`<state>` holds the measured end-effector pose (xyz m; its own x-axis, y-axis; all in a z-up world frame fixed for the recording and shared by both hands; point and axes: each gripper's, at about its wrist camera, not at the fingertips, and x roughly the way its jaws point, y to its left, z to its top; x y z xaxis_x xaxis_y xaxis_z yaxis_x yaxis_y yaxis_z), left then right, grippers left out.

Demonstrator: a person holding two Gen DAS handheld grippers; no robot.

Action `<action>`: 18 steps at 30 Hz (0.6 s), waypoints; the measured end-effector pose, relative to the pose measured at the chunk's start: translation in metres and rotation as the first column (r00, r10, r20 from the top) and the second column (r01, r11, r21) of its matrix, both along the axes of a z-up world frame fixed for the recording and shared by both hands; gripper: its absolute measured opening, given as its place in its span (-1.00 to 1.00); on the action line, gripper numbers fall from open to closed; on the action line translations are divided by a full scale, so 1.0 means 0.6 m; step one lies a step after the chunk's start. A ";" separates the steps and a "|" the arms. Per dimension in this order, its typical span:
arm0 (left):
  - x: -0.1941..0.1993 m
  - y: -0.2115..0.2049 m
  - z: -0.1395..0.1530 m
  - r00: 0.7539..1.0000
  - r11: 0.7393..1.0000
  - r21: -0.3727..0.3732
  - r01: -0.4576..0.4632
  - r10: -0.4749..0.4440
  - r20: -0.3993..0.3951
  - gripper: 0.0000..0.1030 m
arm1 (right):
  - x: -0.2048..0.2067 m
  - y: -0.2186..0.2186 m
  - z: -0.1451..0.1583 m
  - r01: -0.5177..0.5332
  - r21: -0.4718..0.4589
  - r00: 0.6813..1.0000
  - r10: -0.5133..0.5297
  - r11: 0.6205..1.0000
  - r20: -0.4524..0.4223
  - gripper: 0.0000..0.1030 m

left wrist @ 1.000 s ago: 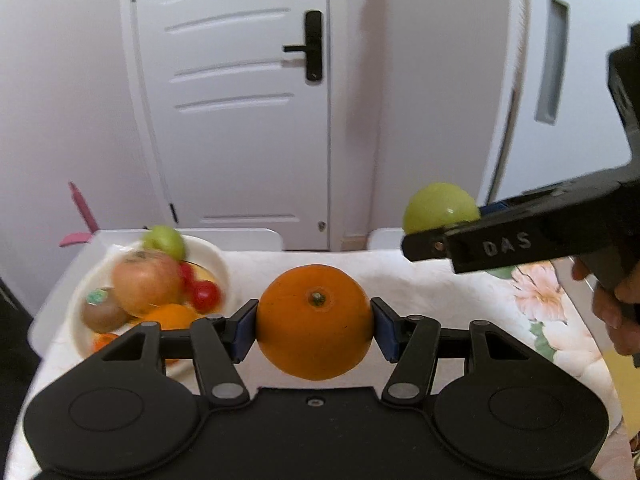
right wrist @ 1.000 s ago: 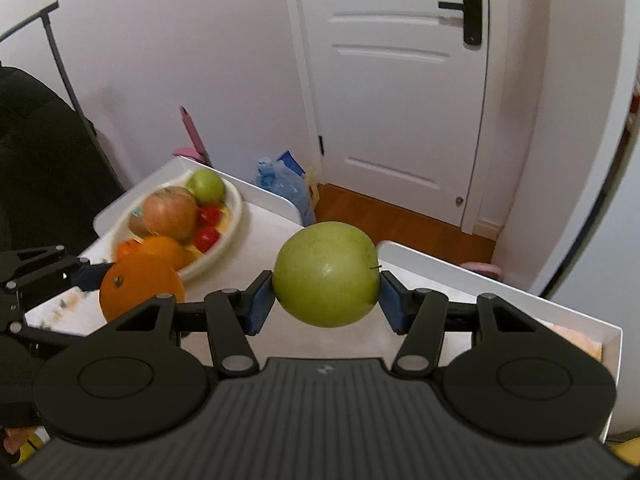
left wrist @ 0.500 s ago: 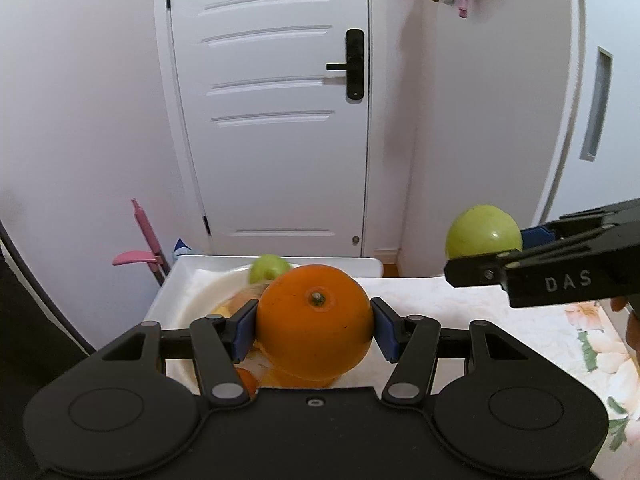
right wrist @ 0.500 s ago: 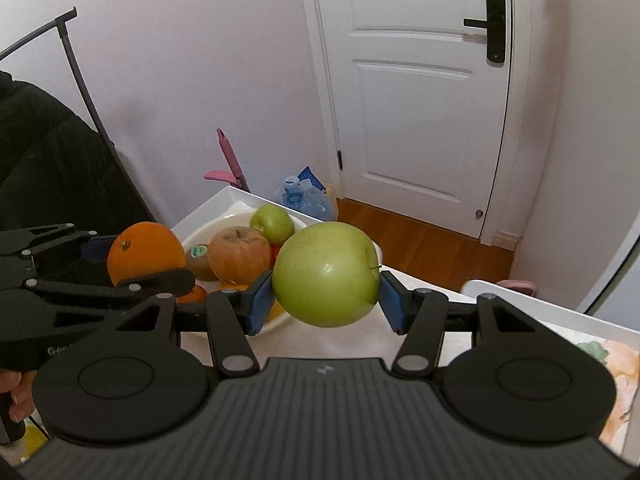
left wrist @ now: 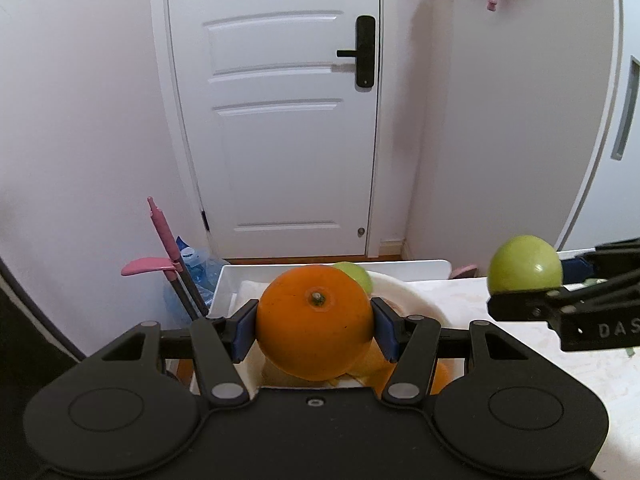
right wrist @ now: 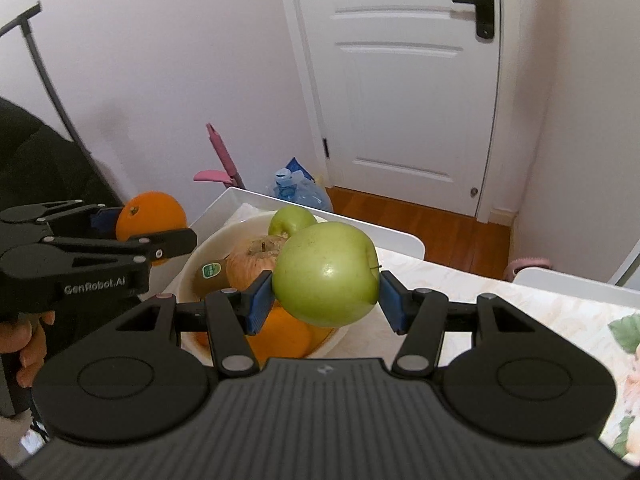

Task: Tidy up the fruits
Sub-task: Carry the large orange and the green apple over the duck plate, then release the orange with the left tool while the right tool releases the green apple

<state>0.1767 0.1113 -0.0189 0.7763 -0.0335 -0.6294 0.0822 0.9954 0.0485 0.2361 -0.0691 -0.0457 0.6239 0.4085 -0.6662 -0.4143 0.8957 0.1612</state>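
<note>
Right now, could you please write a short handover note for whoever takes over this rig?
Left gripper: shut on the round orange, held in the air above the near left part of the white fruit bowl.
Right gripper: shut on the large green apple, held in the air over the bowl's near right side.
In the bowl: a small green apple, a russet brownish apple, a stickered brown kiwi and another orange fruit.
Done: both fruits picked up and brought to the bowl.
Left: lower each into a free spot in the bowl, probably one at a time, then open and withdraw.
</note>
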 end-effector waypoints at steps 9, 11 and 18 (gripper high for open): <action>0.078 0.047 -0.048 0.998 0.999 -0.029 0.023 -0.024 -0.061 0.22 | 0.039 0.017 -0.030 0.080 -0.008 0.996 -0.080 0.997 -0.041 0.38; 0.093 0.056 -0.060 0.996 0.999 -0.043 0.020 -0.023 -0.080 0.22 | 0.046 0.020 -0.036 0.093 -0.011 0.995 -0.093 0.996 -0.047 0.38; 0.129 0.079 -0.094 0.990 0.997 -0.080 0.015 -0.026 -0.139 0.22 | 0.068 0.029 -0.051 0.114 -0.015 0.991 -0.115 0.993 -0.067 0.38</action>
